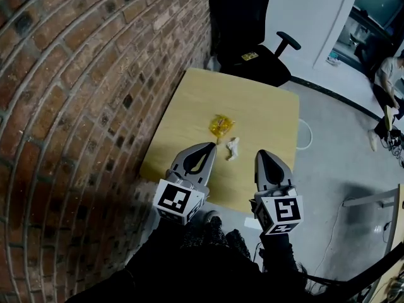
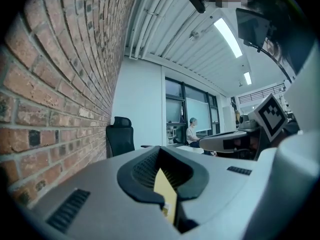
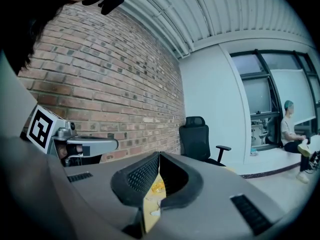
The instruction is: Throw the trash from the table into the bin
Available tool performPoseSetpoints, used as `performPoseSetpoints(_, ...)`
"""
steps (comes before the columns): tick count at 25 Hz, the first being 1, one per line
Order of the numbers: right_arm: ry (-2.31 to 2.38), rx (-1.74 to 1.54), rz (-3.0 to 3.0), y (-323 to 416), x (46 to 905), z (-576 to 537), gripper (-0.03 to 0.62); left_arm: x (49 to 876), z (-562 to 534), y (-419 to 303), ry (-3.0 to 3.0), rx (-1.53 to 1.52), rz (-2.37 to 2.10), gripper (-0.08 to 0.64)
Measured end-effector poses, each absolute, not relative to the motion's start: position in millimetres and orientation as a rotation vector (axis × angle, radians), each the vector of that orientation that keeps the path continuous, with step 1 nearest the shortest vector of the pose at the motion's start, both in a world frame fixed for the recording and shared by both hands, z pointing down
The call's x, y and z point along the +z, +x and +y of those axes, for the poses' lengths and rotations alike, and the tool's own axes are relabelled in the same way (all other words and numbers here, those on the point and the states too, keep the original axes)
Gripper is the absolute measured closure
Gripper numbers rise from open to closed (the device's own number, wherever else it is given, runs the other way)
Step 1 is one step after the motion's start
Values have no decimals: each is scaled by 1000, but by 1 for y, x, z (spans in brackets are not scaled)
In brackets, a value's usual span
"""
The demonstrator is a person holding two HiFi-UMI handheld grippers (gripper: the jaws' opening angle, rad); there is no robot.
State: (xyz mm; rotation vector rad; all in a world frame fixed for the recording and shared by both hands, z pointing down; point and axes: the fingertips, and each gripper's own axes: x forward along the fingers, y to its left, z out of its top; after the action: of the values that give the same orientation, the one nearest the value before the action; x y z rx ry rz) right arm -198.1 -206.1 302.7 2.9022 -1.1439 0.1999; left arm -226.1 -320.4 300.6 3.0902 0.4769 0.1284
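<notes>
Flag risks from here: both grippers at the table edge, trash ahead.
1. Left gripper and right gripper both have jaws together; unopened, they would likely shove the trash.
2. Yellow wrapper and white crumpled paper lie close together; grabbing one may knock the other.
3. No bin shows in any view, so the carry path is unknown.

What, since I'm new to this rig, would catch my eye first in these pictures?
A red brick wall fills the left of the head view. Beside it stands a pale wooden table with two bits of trash near its middle: a crumpled yellow wrapper and a white paper scrap. Nearest the camera, the left gripper and right gripper point toward the table, both shut and empty.
</notes>
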Motion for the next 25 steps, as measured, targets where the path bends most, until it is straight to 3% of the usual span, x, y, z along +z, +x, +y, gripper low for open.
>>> performPoseSetpoints(9,2819,380,-1188,-169,346,-230,574,315,-335,-198,3087,172,502,555)
performPoseSetpoints(15,2788,624,-1195,-153,389,-239,446,322,-343,-186,3055,198,495,555)
performPoseSetpoints(25,2646,900,-1164,-139,464,-260,354,329,-361,-173,3051,211,469,554)
